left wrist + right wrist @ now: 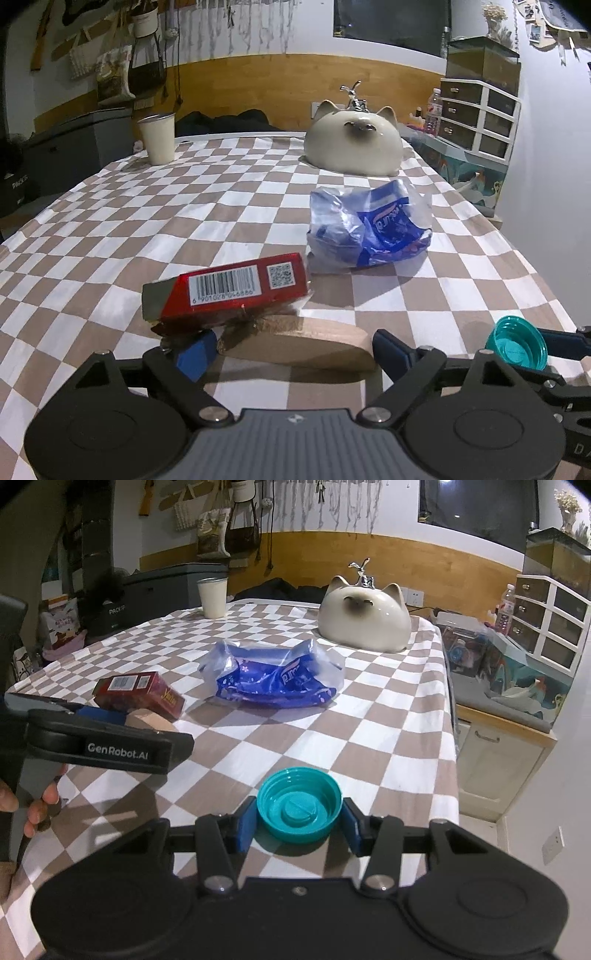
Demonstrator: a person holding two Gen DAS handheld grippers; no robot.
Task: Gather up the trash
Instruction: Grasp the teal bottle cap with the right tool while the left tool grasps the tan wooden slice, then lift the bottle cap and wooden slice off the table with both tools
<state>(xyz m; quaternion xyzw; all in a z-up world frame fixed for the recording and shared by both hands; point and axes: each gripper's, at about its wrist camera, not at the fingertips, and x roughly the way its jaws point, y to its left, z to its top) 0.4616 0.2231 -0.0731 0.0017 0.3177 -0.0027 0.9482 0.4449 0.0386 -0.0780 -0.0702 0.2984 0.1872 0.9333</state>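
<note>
On left claw (110, 716) housing, "GenRobot.AI", blue pads spread wide; right claw (298, 821) clamped around teal cap (298, 810).

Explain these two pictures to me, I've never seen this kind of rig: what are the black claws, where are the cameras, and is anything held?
No robot here: a person carries a two-finger gripper in each hand, each with a fisheye camera looking along its fingers. The left view shows the left gripper open around a cardboard piece, with a red box resting partly on that piece. The right view shows the right gripper shut on a teal cap, its hollow side up. On the checkered tablecloth also lie a crumpled blue plastic wrapper, a cream cup and a cat-shaped ceramic ornament.
</note>
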